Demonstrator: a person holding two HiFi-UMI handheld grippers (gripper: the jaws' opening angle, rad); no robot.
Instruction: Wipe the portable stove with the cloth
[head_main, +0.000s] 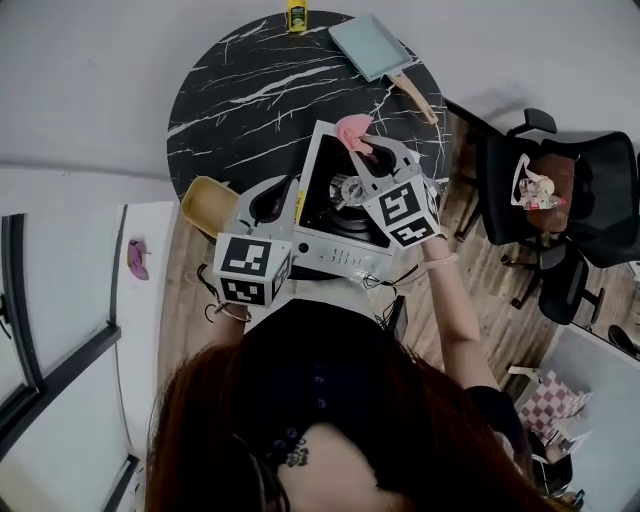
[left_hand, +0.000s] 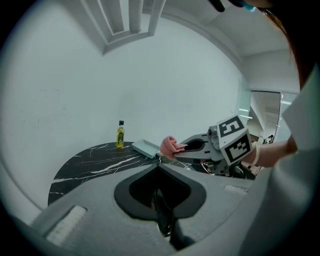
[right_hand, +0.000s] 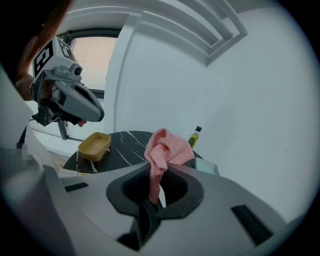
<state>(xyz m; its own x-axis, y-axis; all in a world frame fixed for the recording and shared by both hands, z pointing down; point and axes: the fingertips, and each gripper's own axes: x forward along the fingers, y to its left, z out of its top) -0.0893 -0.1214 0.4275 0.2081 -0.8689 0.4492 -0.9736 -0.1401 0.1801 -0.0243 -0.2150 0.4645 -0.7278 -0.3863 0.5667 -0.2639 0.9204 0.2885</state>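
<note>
Found the portable stove at the 5 o'clock edge of the round black marble table, with its silver front panel toward the person and its black top and burner facing up. Held the pink cloth in the right gripper, with the jaws pinched narrow on one hanging fold and the rest bunched above the tips. In the head view, placed that bunched cloth over the stove's 12 o'clock rim, with the right gripper reaching across the burner from 4 o'clock. Could not tell whether the cloth touched the metal. In the left gripper view, saw the cloth raised above the tabletop.

Saw the left gripper with its jaws closed together and nothing visible between them. Located it at the stove's 9 o'clock side, between the stove and a yellow container, well apart from the cloth.

Spotted an olive oil bottle upright at the table's 12 o'clock edge, and a rectangular pan with a wooden handle at 1 o'clock. Placed the yellow container at the table's 8 o'clock edge. Noted an office chair off the table at 3 o'clock, on the wooden floor.
</note>
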